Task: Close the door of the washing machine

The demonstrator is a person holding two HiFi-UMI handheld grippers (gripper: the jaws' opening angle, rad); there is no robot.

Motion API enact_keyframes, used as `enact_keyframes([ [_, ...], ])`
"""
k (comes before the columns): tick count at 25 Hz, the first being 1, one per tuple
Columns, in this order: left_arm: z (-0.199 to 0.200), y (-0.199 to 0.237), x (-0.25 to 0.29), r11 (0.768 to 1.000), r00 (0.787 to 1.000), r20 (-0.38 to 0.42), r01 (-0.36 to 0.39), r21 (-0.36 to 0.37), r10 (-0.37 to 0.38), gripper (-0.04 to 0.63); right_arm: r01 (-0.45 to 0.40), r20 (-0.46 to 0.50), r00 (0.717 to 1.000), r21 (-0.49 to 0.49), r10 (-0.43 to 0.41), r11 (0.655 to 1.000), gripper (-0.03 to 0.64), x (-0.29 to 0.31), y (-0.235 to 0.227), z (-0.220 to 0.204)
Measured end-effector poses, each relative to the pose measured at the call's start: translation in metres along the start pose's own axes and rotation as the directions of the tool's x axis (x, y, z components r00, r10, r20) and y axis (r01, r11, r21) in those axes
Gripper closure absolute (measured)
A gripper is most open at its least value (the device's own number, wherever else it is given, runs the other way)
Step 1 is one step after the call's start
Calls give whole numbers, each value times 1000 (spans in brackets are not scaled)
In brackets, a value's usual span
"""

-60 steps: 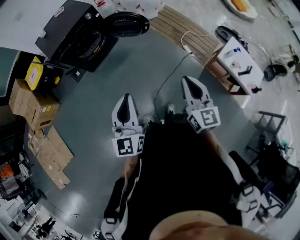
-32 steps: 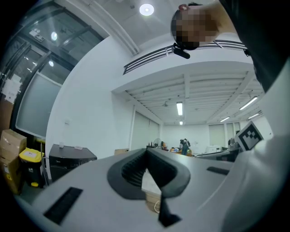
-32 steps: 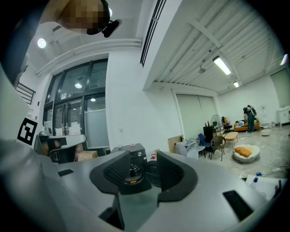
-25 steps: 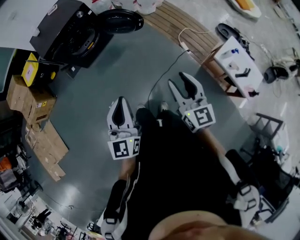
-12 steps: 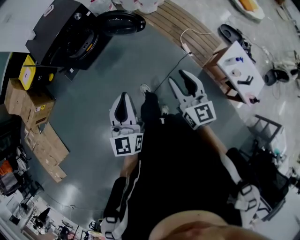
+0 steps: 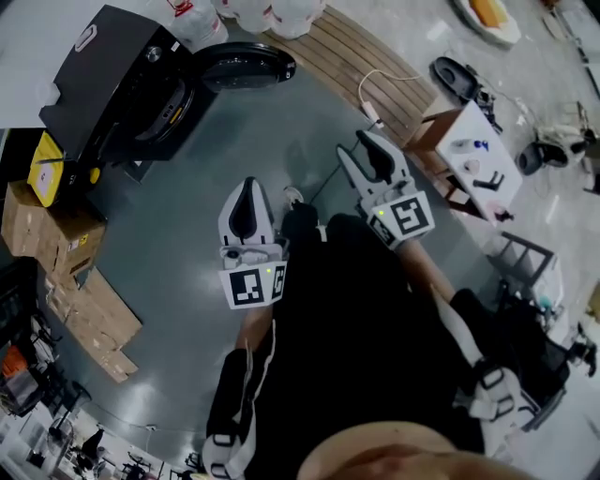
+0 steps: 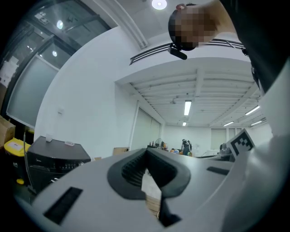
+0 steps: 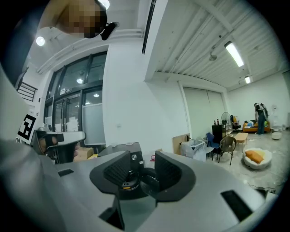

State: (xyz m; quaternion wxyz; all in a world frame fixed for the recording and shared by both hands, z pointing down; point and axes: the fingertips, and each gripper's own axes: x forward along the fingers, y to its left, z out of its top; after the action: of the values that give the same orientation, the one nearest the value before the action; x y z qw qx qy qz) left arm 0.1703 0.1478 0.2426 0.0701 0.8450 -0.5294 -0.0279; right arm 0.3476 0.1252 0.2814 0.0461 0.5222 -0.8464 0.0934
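Note:
The black washing machine (image 6: 112, 80) stands at the far left on the grey floor, its round dark door (image 6: 246, 67) swung open to its right. Both grippers hang well short of it. My left gripper (image 6: 247, 186) is shut with nothing in it, and its view shows the machine (image 7: 52, 158) at the lower left. My right gripper (image 6: 354, 145) is open and empty. Between its pads the right gripper view (image 8: 138, 174) shows the machine's front (image 8: 128, 159) and the open door (image 8: 148, 177).
Cardboard boxes (image 6: 42, 220) and a yellow container (image 6: 45, 159) sit left of the machine. A wooden platform (image 6: 352, 52) with a white cable (image 6: 370, 98) lies ahead on the right, near a small white table (image 6: 478, 150). White bags (image 6: 262, 14) stand behind the door.
The right gripper, shut 2.4 s ago, has opened. The person has stepped forward, one foot now between the grippers. The machine's door stays open.

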Motion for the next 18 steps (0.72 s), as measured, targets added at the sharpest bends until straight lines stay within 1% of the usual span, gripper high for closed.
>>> enact_keyframes([
  [4,7,22,28,1000,1000,-2,14,9,-14,589,10,1,1000,-8,-10,1000,455,40,-14,11],
  [9,8,39,58,1000,1000,-16,10,2,-10,591,-12,-16,1000,-47,12,999,456,86,-31,15],
  [11,6,45,72,1000,1000,-21,6,5,-6,591,-20,-27,999,-48,18,999,456,105,-41,14],
  [15,8,51,106,1000,1000,-15,-15,16,15,589,-50,-58,997,-43,48,998,456,143,-69,8],
  [18,9,54,136,999,998,-30,-53,14,53,591,-95,-86,992,-51,90,994,456,176,-94,5],
])
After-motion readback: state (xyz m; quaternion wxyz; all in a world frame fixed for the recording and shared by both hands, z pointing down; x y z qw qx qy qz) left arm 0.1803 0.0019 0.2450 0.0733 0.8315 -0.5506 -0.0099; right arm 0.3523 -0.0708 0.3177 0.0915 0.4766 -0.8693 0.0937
